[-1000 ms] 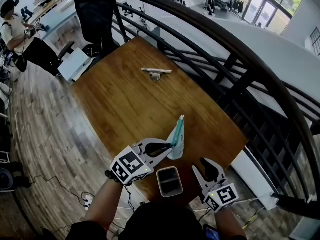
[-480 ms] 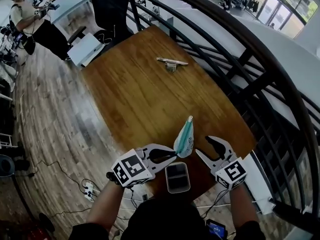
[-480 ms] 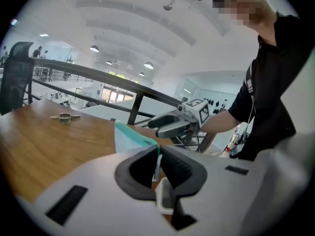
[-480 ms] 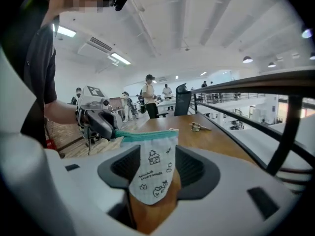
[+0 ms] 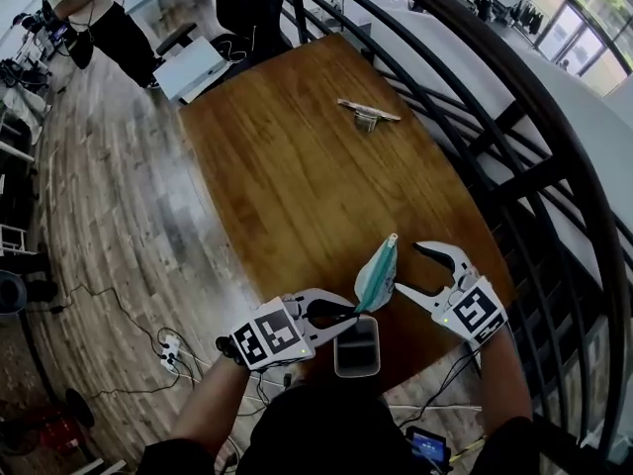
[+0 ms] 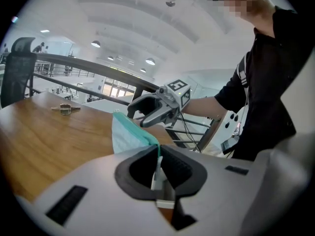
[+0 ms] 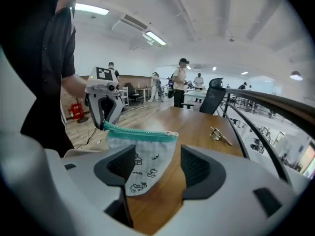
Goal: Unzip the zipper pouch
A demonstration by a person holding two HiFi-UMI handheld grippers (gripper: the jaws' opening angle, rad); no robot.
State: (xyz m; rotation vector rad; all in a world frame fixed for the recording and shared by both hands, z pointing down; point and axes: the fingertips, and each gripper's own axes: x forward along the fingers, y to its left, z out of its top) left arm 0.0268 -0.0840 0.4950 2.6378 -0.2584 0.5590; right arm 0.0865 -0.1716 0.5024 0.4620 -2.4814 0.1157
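Zipper pouch (image 5: 376, 280) hangs above the table (image 5: 297, 166), near end pinched by left gripper (image 5: 348, 310) fingers; right gripper (image 5: 411, 268) fingers just opened wide beside it, nothing between them.

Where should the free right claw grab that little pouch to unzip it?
Probably the small pale slider at the free end of the teal zipper, coming from that end, opposite the left claw, which pins the other end of the pouch and holds the zipper taut. The right claw has just been opening; the pouch hangs between its jaws, untouched.
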